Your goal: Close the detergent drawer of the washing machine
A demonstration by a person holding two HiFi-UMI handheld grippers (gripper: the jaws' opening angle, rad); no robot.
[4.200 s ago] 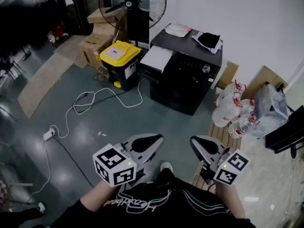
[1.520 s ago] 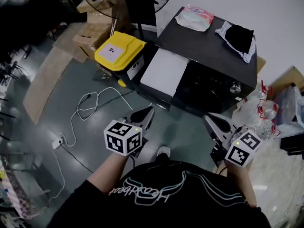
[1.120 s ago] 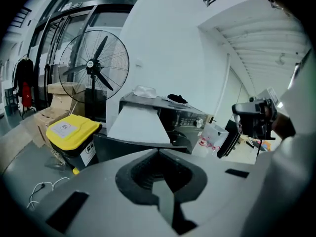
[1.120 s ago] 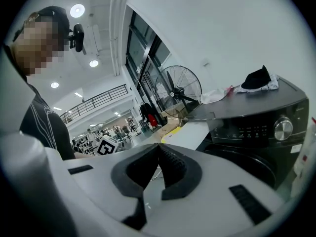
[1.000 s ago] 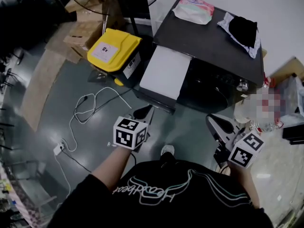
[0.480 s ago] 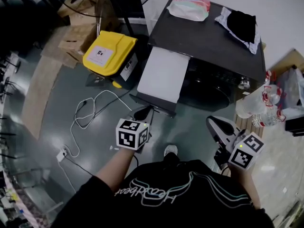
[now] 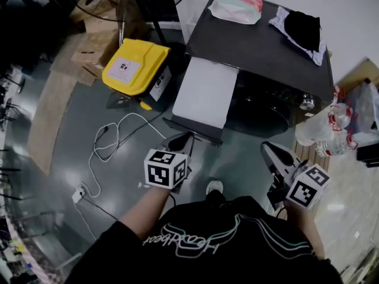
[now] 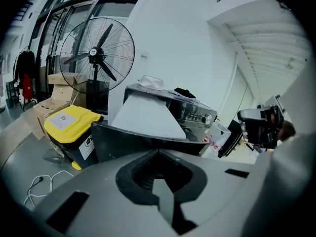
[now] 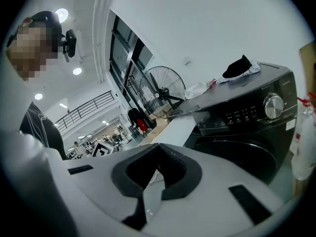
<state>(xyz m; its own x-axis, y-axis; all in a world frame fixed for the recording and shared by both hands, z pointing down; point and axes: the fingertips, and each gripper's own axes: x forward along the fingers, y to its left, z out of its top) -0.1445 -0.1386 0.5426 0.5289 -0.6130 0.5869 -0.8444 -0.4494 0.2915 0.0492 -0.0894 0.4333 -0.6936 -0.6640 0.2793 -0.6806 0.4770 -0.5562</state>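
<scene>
The black washing machine (image 7: 269,52) stands at the upper right of the head view. Its detergent drawer (image 7: 202,92) sticks far out toward me, showing a pale flat top and a dark front panel (image 8: 129,140). My left gripper (image 7: 183,137) is shut and empty, its tip just short of the drawer's front edge. Further right, my right gripper (image 7: 267,148) is also shut and empty, held low before the round door (image 9: 247,154). The drawer (image 9: 185,126) also shows in the right gripper view, beside the control panel knob (image 9: 273,105).
A yellow-lidded bin (image 7: 133,67) stands left of the drawer, with a white cable (image 7: 115,132) looped on the floor. Water bottles (image 7: 323,132) crowd the machine's right side. A wipes pack (image 7: 237,6) and black cloth (image 7: 302,28) lie on top. A fan (image 8: 96,58) stands behind the bin.
I have come close to the machine, which now fills more of the view. The left gripper has come up to the drawer's front. Both grippers barely moved in the last half second.
</scene>
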